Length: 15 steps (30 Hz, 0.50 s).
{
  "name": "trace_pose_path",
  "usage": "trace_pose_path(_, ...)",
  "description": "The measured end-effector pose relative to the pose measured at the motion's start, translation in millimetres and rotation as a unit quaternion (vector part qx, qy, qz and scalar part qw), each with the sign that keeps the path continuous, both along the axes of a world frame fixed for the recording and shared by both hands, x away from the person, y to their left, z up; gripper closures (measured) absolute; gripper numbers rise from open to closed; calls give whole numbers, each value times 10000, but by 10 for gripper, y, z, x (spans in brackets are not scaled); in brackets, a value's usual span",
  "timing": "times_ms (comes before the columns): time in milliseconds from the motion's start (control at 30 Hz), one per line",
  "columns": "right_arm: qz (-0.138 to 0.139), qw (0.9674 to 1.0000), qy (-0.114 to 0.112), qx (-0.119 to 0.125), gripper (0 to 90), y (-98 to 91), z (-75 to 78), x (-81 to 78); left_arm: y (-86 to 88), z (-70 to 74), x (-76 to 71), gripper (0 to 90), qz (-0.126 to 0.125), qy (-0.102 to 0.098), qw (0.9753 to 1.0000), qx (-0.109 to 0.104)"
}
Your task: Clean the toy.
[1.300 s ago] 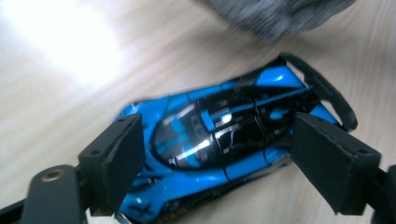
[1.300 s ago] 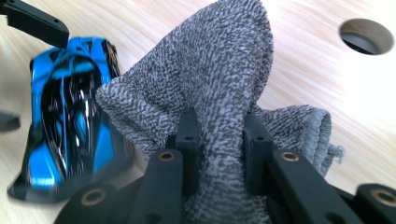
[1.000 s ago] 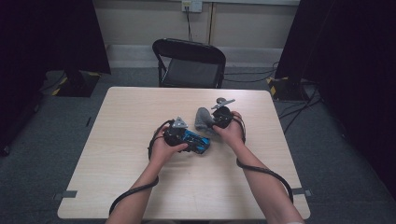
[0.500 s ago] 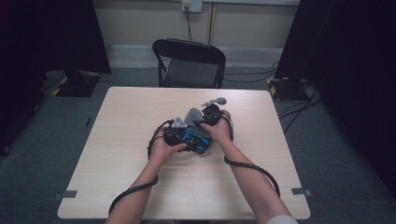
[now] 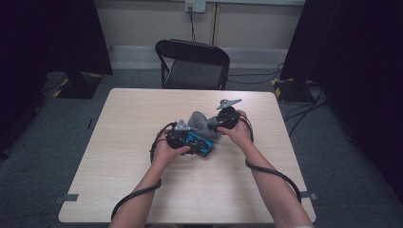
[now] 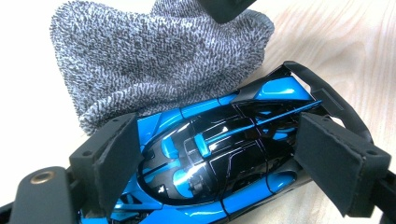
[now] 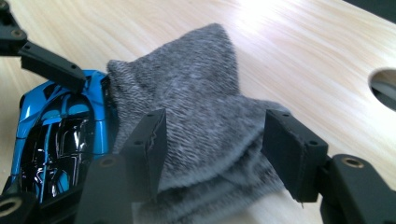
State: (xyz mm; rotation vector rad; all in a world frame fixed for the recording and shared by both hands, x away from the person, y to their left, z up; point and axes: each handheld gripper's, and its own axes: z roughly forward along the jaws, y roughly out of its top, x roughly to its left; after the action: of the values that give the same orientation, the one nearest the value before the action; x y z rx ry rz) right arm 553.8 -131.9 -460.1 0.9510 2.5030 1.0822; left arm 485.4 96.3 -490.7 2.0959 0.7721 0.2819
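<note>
Both forearms are being extended from the near edge toward the middle, with the hands brought close together. The left gripper [image 5: 183,137] is being held low in the left hand [image 5: 167,148], its jaws clamped on the sides of a blue toy car [image 6: 219,154]. The right gripper [image 7: 212,149] is being held in the right hand [image 5: 240,135], angled toward the left one; its jaws have just been opening and are being kept apart around a grey cloth [image 7: 201,126], the pads no longer pressing it.

Bright glare whitens the table [image 7: 280,28]; the room's edges lie dark.
</note>
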Motion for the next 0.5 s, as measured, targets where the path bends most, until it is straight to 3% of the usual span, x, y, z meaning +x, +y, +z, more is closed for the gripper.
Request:
trace_pose_path(200, 205, 9988, 96, -432, 412, 129, -189, -49, 0, -3, 0, 143, 6, 3, 10000, -12)
trace_pose_path(400, 55, 9991, 157, -381, 490, 158, -290, -111, 5, -5, -1, 143, 1, 16, 10000, -25)
trace_pose_path(500, 67, 9987, 214, -461, 589, 194, -275, -125, 7, -4, -1, 142, -9, -15, 10000, 15)
